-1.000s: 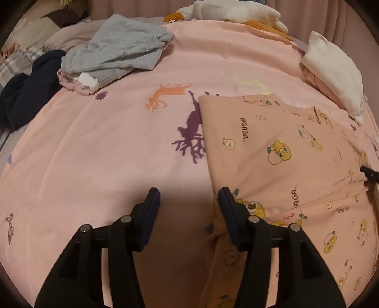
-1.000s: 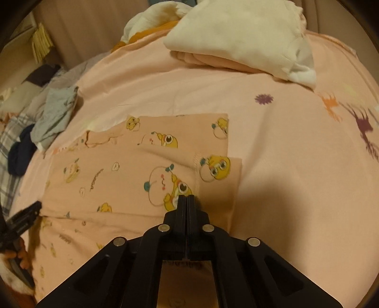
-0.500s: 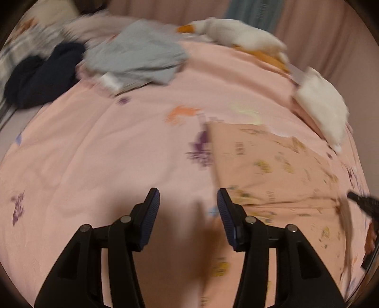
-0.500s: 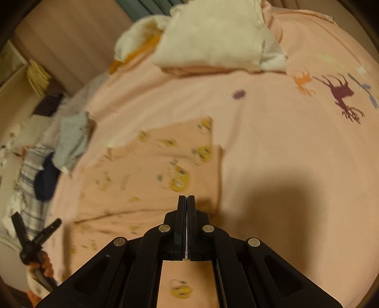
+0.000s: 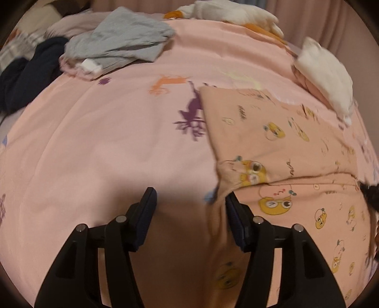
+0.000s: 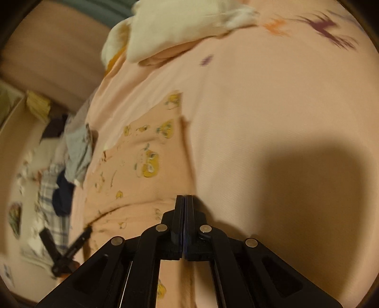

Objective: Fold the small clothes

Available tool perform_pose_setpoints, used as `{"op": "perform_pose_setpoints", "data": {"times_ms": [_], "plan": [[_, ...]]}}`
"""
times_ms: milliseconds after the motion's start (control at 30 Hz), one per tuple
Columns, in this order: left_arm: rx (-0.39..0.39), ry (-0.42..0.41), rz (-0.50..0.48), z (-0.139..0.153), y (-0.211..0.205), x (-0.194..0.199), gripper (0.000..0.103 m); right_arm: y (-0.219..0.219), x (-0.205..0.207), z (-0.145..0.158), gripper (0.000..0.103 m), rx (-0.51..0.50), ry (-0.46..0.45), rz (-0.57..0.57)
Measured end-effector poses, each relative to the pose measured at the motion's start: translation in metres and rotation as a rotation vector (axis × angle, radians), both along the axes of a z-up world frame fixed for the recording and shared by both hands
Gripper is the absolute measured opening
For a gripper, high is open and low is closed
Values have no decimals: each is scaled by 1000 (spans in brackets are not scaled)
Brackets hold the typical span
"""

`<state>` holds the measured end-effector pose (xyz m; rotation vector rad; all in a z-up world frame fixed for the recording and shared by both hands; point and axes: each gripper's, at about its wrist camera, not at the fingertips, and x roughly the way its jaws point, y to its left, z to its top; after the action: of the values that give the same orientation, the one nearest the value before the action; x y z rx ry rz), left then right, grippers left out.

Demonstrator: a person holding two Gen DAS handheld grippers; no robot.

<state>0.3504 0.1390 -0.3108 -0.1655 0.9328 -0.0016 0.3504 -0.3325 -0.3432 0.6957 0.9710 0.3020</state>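
A pink bedsheet (image 5: 113, 147) w/ deer prints in purple and orange covered the whole bed and filled most of both views. On it, to the right in the left wrist view, lay the peach cartoon-print garment (image 5: 279, 142), partly folded: one layer lay over another, w/ a fold edge running across near the yellow animal print. In the right wrist view the same garment (image 6: 142, 165) lay to the left of centre, blurred. At the far left of the bed was a pile of unfolded clothes: a grey garment (image 5: 118, 42) on top, a dark navy one (image 5: 26, 78) beside it. A white folded cloth (image 5: 327, 78) sat at the far right edge, and a white plush w/ orange parts (image 5: 232, 14) at the far end of the bed. The left gripper (image 5: 190, 201) was over the sheet at the garment's left border; its jaws were opening, and the garment's edge ran along the inner side of the right finger, no pinch on it. The right gripper (image 6: 184, 201) had its jaws fully together at the garment's right border; cloth showed below the fingers, but I cannot tell if any was pinched.
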Motion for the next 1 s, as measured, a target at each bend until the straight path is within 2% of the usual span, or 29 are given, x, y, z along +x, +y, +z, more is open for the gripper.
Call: {"op": "perform_pose_setpoints", "data": {"times_ms": [67,133,167,233,400,500,600,733,800,833,867,933,1000], "plan": [[-12,-3,-5,1,3,-3,59,-8,-7,1,0,42,7,-5],[29,0,-6,2,-3,-5,61,-13,-14,4,0,54,19,-22],[72,2,-1,2,-8,-4,66,-14,-17,8,0,38,21,-27],[110,-2,12,-2,-7,-5,73,-8,-19,18,0,-34,17,-22],[-28,-8,47,-4,21,-4,74,22,-26,42,5,-279,-33,31],[-59,-22,43,-4,26,-6,74,33,-30,39,5,-376,-41,45],[-96,-43,53,-2,30,-11,74,33,-34,28,5,-387,-4,50],[-218,-55,67,-1,42,-17,74,27,-43,29,5,-403,-16,51],[-233,-48,56,1,42,-20,74,25,-45,31,5,-402,-13,38],[-230,-45,62,2,43,-22,70,25,-47,33,5,-404,-13,30],[-237,-43,79,2,47,-25,61,24,-47,33,5,-406,-12,22],[-338,-43,109,0,63,-31,61,22,-49,34,5,-406,-6,9],[-473,-29,191,0,80,-35,61,22,-48,33,5,-393,4,6]]}}
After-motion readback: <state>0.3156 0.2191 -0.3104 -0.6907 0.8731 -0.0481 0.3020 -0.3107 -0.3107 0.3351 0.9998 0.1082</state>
